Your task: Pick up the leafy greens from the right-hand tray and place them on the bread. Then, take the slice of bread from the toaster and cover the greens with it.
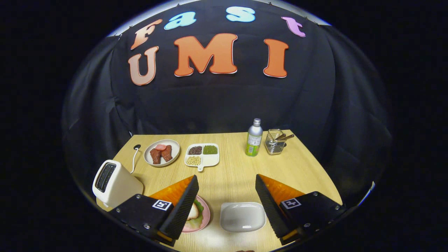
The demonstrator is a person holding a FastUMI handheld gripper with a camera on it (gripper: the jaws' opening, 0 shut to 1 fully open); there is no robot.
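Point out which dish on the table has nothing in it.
The white tray between the open tongs. The pink plate holds bread and greens, the round plate meat, the divided dish beans.

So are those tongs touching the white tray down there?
Apart. In the gripper view the tongs stand wide open, and the white tray lies on the table between the fingers, bare wood showing on each side of it.

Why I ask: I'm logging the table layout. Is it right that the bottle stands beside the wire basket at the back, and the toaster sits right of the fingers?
Not quite. In the gripper view the toaster sits left of the open fingers; the bottle does stand beside the wire basket.
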